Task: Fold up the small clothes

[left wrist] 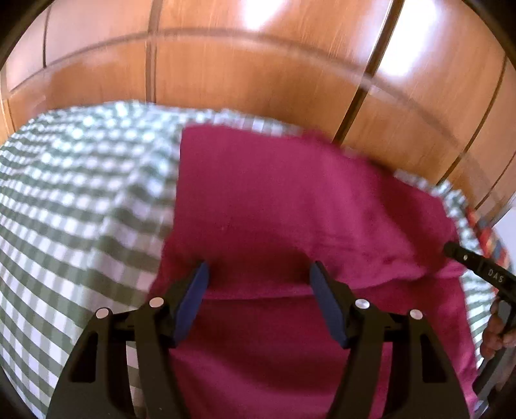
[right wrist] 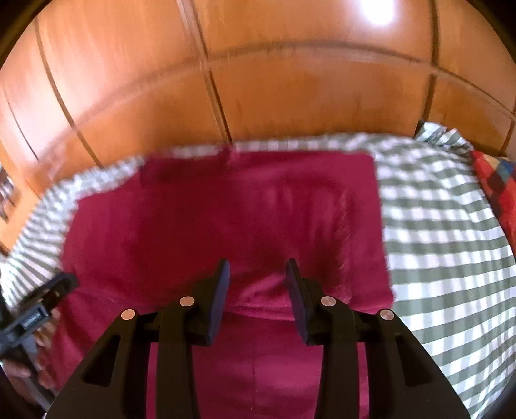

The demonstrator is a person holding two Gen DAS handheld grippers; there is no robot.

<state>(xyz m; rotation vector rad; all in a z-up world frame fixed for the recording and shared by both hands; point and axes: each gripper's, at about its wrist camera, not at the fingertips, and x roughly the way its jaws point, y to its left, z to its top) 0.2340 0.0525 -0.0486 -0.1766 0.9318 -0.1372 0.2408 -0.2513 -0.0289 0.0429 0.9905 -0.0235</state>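
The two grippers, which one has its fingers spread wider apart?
The left gripper has the wider gap above the magenta cloth. The right gripper is open too, but its dark fingers stand closer together.

Both views are brightly lit by daylight. Strong glare is seen on the wooden panelling [left wrist: 258, 74] well beyond the jaws: a white patch up and to the right in the left wrist view, another upper right in the right wrist view [right wrist: 380, 13]. Motion blur is spread over both pics; the panel grain is streaked, and the checks of the bedspread [left wrist: 74, 193] are smeared left of the jaws. The magenta cloth [right wrist: 242, 209] ahead of the jaws is rendered soft, edges indistinct. Heavy fisheye bending is noted toward the edges, w/ dark vignette at corners. A soft shadow is cast betw. the jaws.
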